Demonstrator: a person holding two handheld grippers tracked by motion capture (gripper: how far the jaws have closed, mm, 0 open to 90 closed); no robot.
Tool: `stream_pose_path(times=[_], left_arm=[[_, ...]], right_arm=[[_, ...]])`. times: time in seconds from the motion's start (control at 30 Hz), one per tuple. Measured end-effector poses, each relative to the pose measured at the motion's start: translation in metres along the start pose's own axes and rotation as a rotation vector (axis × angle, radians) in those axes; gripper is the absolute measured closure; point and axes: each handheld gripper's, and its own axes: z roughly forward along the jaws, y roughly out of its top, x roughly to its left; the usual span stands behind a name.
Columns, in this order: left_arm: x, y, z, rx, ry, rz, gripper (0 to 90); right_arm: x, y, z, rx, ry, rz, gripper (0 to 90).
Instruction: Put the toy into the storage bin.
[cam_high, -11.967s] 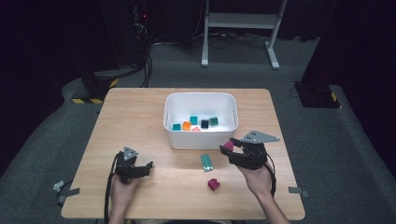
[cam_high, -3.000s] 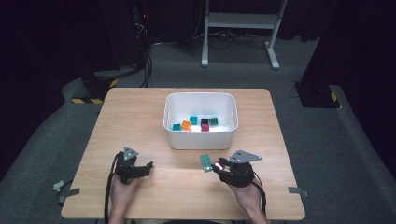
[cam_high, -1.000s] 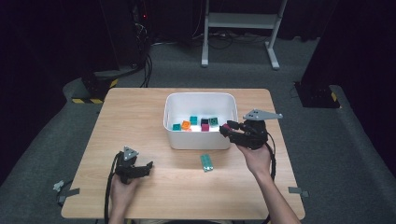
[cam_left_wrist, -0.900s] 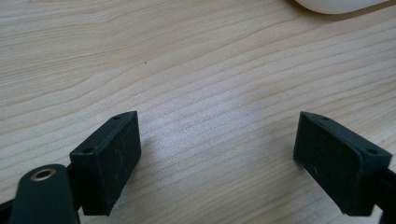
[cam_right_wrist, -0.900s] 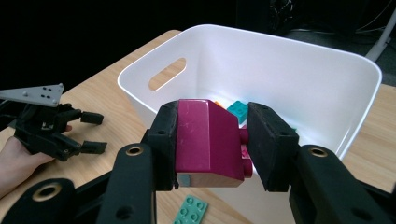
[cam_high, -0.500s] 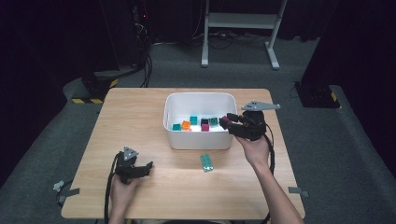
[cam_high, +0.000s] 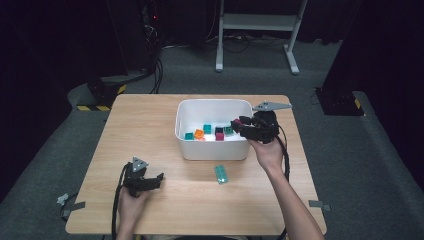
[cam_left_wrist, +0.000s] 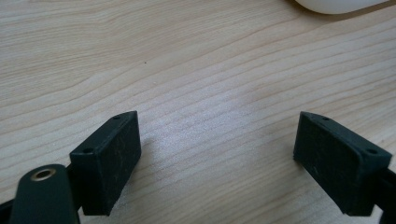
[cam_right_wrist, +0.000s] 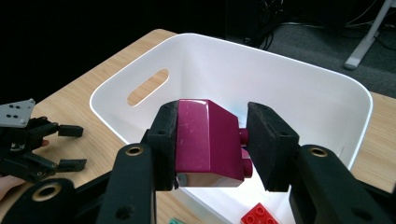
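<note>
My right gripper (cam_high: 237, 123) hangs over the right end of the white bin (cam_high: 212, 150), shut on a dark magenta brick (cam_high: 235, 122). In the right gripper view the brick (cam_right_wrist: 208, 140) sits squarely between both pads, studs towards the right pad, above the bin's inside (cam_right_wrist: 289, 60). My left gripper (cam_high: 158, 180) rests on the table near the front left, pointing right. Its jaws stand wide apart with bare wood between them (cam_left_wrist: 219, 154).
Several small bricks lie in the bin: teal (cam_high: 189, 136), orange (cam_high: 199, 134), magenta (cam_high: 219, 136), and a red one (cam_right_wrist: 257, 215) in the right gripper view. A flat green brick (cam_high: 221, 174) lies on the table just in front of the bin. The left gripper (cam_right_wrist: 77, 147) appears far left.
The right gripper took the magenta brick off the table in front of the bin and carried it up and away, to above the bin's right end. The left gripper has stayed still.
</note>
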Motion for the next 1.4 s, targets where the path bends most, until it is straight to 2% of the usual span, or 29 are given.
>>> stream_pose_path(times=[0.33,0.97,1.23,1.4], left_arm=[[0.0,0.0,0.0,0.0,0.0,0.0,15.0],[0.0,0.0,0.0,-0.001,0.001,0.0,15.0],[0.0,0.0,0.0,0.0,0.0,0.0,15.0],[0.0,0.0,0.0,-0.001,0.0,-0.001,15.0]], right_arm=[[-0.004,0.007,0.014,0.03,-0.022,0.007,56.6],[-0.014,0.005,0.045,0.092,-0.054,0.037,56.4],[-0.019,0.003,0.049,0.101,-0.072,0.061,51.3],[-0.016,0.002,0.045,0.094,-0.072,0.046,50.7]])
